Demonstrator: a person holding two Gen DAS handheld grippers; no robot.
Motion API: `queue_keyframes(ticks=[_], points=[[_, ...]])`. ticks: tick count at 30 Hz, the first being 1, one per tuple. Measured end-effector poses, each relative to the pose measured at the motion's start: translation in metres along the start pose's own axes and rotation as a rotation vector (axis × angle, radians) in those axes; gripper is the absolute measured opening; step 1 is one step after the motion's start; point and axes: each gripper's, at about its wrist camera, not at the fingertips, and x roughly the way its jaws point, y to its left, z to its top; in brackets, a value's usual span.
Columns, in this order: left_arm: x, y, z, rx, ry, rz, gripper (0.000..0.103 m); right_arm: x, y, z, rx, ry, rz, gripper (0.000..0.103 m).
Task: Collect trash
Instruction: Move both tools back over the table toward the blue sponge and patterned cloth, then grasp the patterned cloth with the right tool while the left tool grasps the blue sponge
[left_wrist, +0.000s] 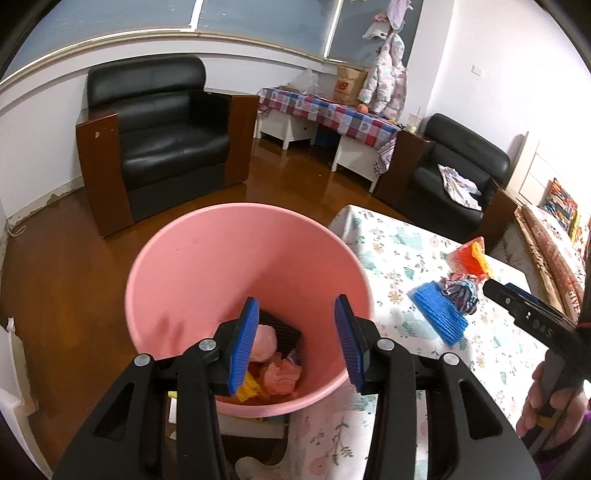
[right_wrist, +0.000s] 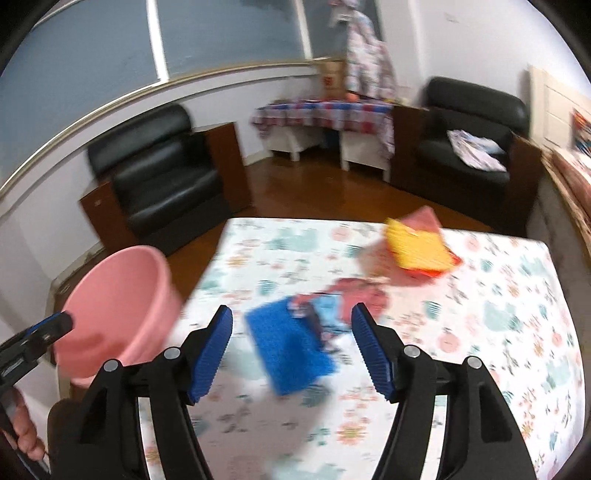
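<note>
Left tool over the pink bin, pads apart, nothing between them; crumpled scraps lie at the bin bottom. Right tool above the floral surface, pads apart and empty. Blue ribbed pad, crumpled wrapper, and yellow-orange pieces lie on surface

The pink bucket looks like smooth, slightly shiny plastic. Right of it, the table wears a matt printed cloth (flowers and leaves), where a ribbed blue sponge lies. The far armchair is glossy black leather with wooden sides; the floor is polished wood.
</note>
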Motion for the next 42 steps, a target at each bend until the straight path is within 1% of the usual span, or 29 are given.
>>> queue_keyframes(ticks=[4, 7, 10, 14, 15, 16, 17, 19, 22, 23, 24, 29, 33, 38, 42], points=[[0.003, -0.01, -0.002, 0.025, 0.009, -0.019, 0.043, 0.014, -0.021, 0.001, 0.06, 0.025, -0.019, 0.067], [0.005, -0.019, -0.002, 0.043, 0.015, -0.027, 0.043, 0.03, -0.02, -0.001, 0.08, 0.064, -0.014, 0.067], [0.006, -0.029, -0.002, 0.053, 0.023, -0.039, 0.043, 0.046, -0.023, -0.004, 0.091, 0.096, -0.043, 0.067], [0.008, -0.042, -0.002, 0.083, 0.031, -0.051, 0.043, 0.061, -0.029, -0.008, 0.115, 0.116, -0.074, 0.066], [0.009, -0.047, -0.002, 0.091, 0.034, -0.055, 0.043, 0.064, -0.032, -0.009, 0.125, 0.119, -0.074, 0.058], [0.01, -0.052, -0.002, 0.1, 0.038, -0.061, 0.043, 0.066, -0.035, -0.01, 0.136, 0.121, -0.072, 0.046], [0.011, -0.056, -0.002, 0.106, 0.041, -0.068, 0.043, 0.069, -0.039, -0.012, 0.15, 0.131, -0.063, 0.04], [0.014, -0.067, -0.002, 0.118, 0.048, -0.081, 0.043, 0.07, -0.046, -0.015, 0.172, 0.135, -0.04, 0.032], [0.018, -0.083, -0.004, 0.135, 0.059, -0.106, 0.043, 0.063, -0.054, -0.017, 0.184, 0.123, -0.024, 0.027], [0.02, -0.088, -0.004, 0.141, 0.064, -0.111, 0.043, 0.059, -0.058, -0.018, 0.192, 0.118, -0.019, 0.024], [0.022, -0.094, -0.004, 0.147, 0.068, -0.117, 0.043, 0.054, -0.062, -0.019, 0.203, 0.112, -0.013, 0.017], [0.038, -0.122, -0.01, 0.164, 0.111, -0.154, 0.043, 0.022, -0.085, -0.029, 0.234, 0.074, -0.014, 0.017], [0.058, -0.141, -0.014, 0.15, 0.169, -0.175, 0.043, -0.007, -0.101, -0.041, 0.246, 0.042, -0.019, 0.017], [0.086, -0.162, -0.02, 0.123, 0.229, -0.159, 0.043, -0.034, -0.119, -0.058, 0.28, 0.008, -0.023, 0.017], [0.102, -0.174, -0.024, 0.117, 0.251, -0.114, 0.043, -0.043, -0.127, -0.066, 0.3, -0.009, -0.012, 0.017]])
